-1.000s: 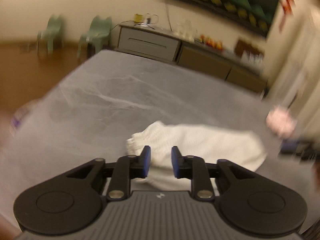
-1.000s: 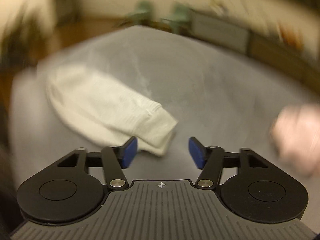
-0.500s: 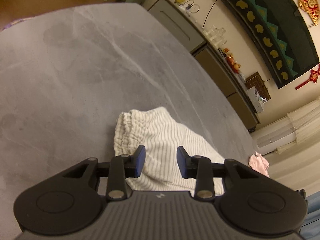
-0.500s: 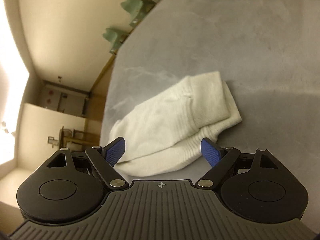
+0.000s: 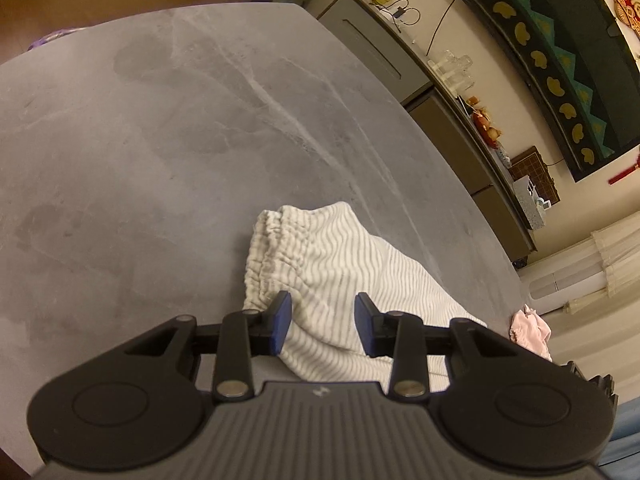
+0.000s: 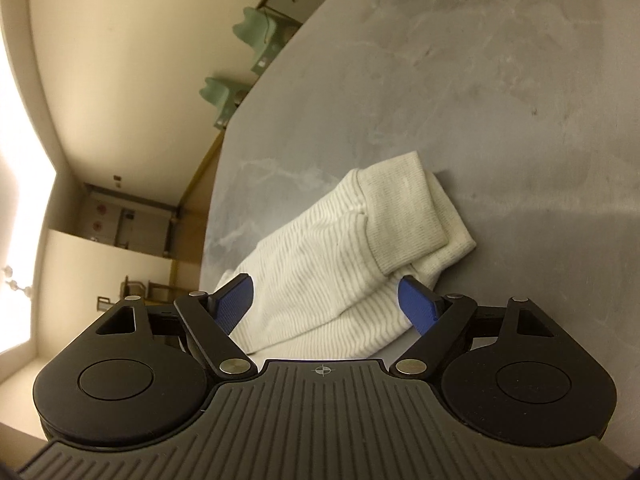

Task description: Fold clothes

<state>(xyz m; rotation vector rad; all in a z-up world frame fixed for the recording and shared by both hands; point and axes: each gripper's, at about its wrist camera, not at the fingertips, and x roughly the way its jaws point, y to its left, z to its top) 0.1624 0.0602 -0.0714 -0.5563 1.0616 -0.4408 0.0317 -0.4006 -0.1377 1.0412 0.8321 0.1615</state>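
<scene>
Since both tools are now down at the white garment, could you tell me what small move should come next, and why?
Probably close both tools: the left tool straddles the striped garment near its gathered waistband, and the right tool, jaws closing, straddles its cuffed end; neither grips yet.

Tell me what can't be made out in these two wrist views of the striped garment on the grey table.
- Striped garment: its near edge is hidden behind the left tongs body in the left wrist view, and behind the right tongs in the right wrist view.
- Whether any pad touches the cloth: cannot tell in either view.
- Pink cloth: too small, partly hidden by the tongs body.
- Table: near side cut off.
</scene>
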